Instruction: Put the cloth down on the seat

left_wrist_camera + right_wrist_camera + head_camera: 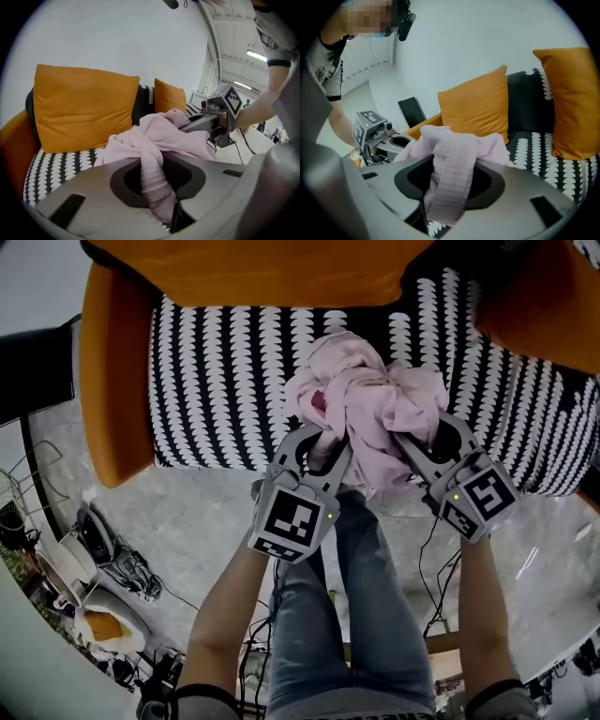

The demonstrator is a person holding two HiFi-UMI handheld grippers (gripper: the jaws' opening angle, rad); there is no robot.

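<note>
A bunched pink cloth [361, 399] hangs just above the front of the black-and-white patterned seat [220, 381], carried between both grippers. My left gripper [322, 448] is shut on the cloth's left side, where a twisted strand [153, 176] runs down between its jaws. My right gripper [419, 444] is shut on the right side, with a waffle-textured fold [452, 176] between its jaws. The two grippers are close together, side by side. Each shows in the other's view: the right gripper [220, 117] and the left gripper [377, 138]. The cloth's underside is hidden.
Orange cushions [82, 108] [478, 108] lean against the sofa back. An orange armrest [108, 381] bounds the seat at the left, another [553, 296] at the right. Cables and clutter [103, 559] lie on the floor at the left. The person's legs [361, 615] stand before the seat.
</note>
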